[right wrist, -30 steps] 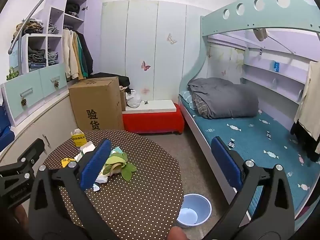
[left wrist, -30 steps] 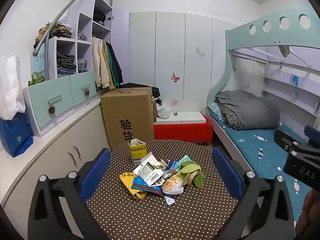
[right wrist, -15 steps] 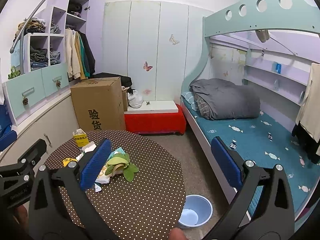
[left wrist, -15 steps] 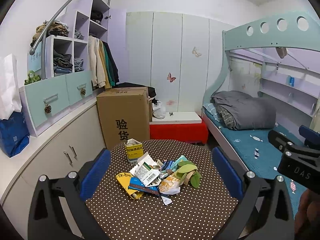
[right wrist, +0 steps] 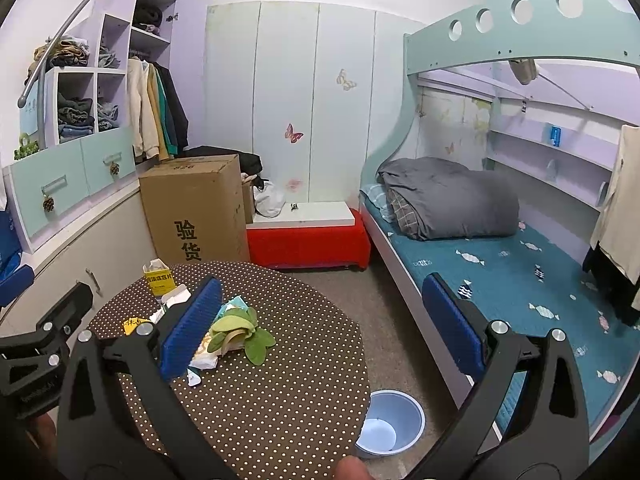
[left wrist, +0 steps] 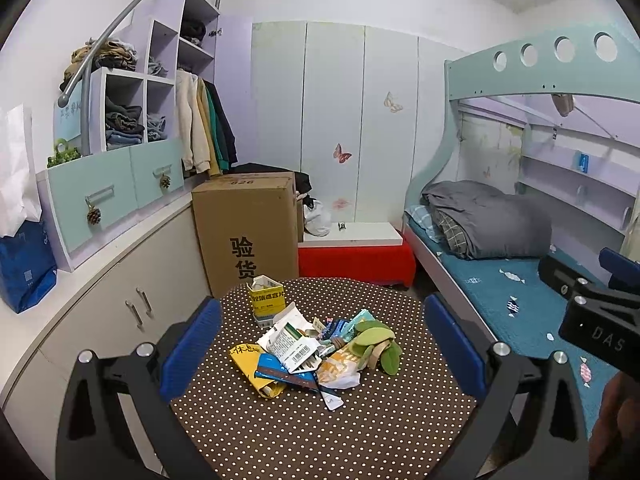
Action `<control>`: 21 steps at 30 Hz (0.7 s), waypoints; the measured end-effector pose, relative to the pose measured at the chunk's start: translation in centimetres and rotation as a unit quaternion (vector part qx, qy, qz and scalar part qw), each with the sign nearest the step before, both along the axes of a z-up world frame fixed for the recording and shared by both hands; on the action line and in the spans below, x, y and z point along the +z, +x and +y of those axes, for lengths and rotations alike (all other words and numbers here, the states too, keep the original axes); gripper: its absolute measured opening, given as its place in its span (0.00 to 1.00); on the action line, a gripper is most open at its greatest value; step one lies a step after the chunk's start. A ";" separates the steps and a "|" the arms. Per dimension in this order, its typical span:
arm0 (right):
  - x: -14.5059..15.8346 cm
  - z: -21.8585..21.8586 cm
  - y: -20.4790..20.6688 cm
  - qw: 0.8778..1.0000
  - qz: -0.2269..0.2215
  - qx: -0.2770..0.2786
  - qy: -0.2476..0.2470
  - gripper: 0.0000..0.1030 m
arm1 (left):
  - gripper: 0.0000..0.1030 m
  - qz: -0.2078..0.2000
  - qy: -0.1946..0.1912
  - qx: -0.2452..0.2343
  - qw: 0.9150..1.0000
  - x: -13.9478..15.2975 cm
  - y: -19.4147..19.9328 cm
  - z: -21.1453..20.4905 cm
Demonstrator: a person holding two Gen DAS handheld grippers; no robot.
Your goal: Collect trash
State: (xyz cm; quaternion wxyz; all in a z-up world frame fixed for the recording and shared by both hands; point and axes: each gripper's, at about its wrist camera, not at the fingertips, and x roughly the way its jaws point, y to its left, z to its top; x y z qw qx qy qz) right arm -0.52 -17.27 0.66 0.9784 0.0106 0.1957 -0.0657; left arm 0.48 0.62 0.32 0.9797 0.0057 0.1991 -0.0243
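A pile of trash (left wrist: 308, 348) lies in the middle of a round brown polka-dot table (left wrist: 320, 432): wrappers, a barcode packet, a yellow packet, green peel (left wrist: 376, 344). A yellow carton (left wrist: 266, 300) stands behind it. My left gripper (left wrist: 322, 346) is open and empty, held above the table's near side. My right gripper (right wrist: 320, 324) is open and empty, over the table's right part; the peel (right wrist: 240, 332) and carton (right wrist: 159, 278) show to its left. A blue bin (right wrist: 390, 424) stands on the floor right of the table.
A tall cardboard box (left wrist: 248, 228) and a red bench (left wrist: 356, 258) stand behind the table. White cabinets (left wrist: 100, 320) run along the left. A bunk bed (right wrist: 500, 264) with a grey quilt fills the right. Carpeted floor lies between table and bed.
Both grippers have drifted slightly, so the room shifts a little in each view. The trash has not moved and both grippers stay open.
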 end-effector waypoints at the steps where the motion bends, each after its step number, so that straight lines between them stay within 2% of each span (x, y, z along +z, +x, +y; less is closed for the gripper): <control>1: 0.0 0.1 0.1 1.000 0.000 0.000 -0.001 0.95 | 0.96 0.000 0.000 0.000 1.000 -0.1 0.0 0.0; 15: -1.7 1.8 2.9 0.999 0.030 0.017 -0.007 0.95 | 0.96 0.021 0.001 0.020 1.000 -2.5 2.0 2.0; 21: -4.5 2.7 5.9 0.996 0.077 0.041 0.000 0.95 | 0.96 0.070 0.006 0.048 0.996 -6.2 4.0 4.6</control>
